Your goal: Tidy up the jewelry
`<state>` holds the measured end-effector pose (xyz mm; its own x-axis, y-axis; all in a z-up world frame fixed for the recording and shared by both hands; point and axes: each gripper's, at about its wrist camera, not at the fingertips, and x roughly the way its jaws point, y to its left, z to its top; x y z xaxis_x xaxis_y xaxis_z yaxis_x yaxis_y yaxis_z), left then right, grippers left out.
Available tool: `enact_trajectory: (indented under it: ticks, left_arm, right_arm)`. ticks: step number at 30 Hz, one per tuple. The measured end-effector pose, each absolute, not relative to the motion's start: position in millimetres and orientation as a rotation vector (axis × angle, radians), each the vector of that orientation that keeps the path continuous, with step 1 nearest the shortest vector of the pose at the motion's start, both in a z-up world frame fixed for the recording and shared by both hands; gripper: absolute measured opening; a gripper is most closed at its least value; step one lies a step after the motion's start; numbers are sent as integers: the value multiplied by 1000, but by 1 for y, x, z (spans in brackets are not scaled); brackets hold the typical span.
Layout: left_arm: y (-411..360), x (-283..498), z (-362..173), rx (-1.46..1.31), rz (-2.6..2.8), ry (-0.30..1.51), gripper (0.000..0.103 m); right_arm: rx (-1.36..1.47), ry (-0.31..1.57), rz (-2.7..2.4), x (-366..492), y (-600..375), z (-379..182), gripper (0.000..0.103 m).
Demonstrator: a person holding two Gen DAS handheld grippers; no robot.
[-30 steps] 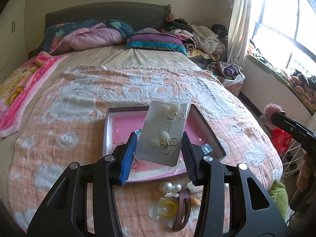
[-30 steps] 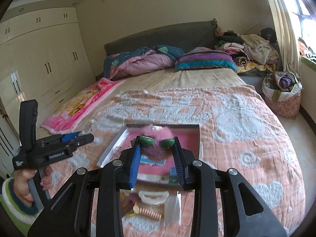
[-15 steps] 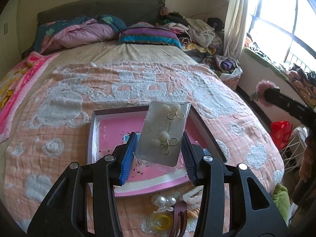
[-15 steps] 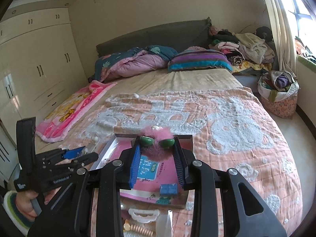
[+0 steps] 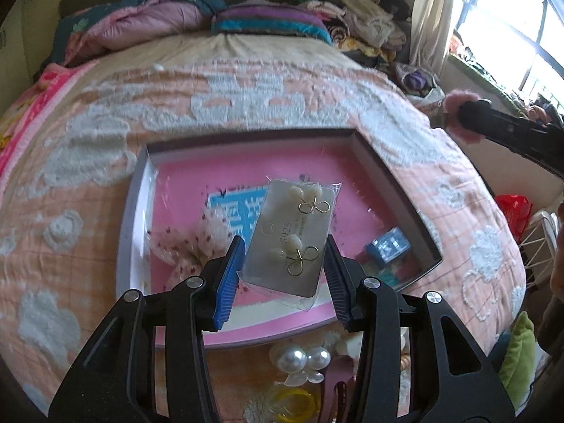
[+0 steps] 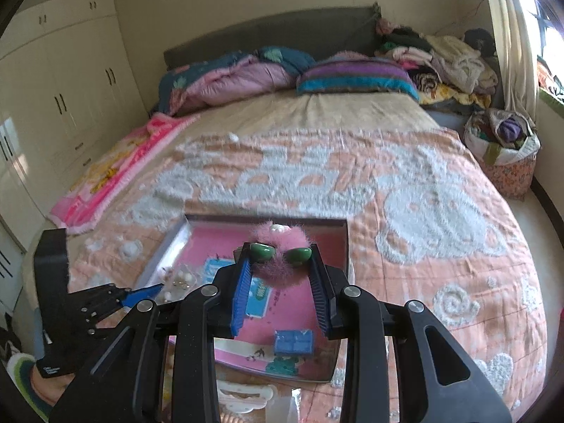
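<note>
The earring card is pinched between the left gripper pads, long axis pointing away, hanging right over the pink tray (so just straight down). Right gripper, clamped on a pink fuzzy clip, hangs over the tray's far side.

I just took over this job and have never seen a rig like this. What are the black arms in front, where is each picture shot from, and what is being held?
There is no robot: a person holds a two-finger gripper in each hand, with a fisheye camera on each looking along its fingers.

Left wrist view: the left gripper is shut on a clear packet, the earring card, over the pink-lined box on the bed's blanket.

Right wrist view: the right gripper is shut on a pink fluffy hair clip with green beads, above the same box.

Pearl ornaments and a yellow ring lie on the blanket in front of the box.
</note>
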<state>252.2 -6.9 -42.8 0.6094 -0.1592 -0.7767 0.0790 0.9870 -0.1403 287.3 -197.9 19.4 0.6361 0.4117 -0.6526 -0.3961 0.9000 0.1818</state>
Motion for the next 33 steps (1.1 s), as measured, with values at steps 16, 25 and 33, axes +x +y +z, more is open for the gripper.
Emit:
enact_trajectory:
  ticks: [16, 25, 33]
  left_arm:
    - [-7, 253, -77, -111, -146, 979, 43]
    - [-3, 250, -73, -115, -136, 971, 50]
    - [-2, 238, -53, -112, -129, 934, 63]
  right_arm:
    - [-11, 915, 437, 312, -177, -56, 32]
    - [12, 892, 421, 307, -185, -53, 56]
    - [40, 792, 396, 280, -208, -14, 85]
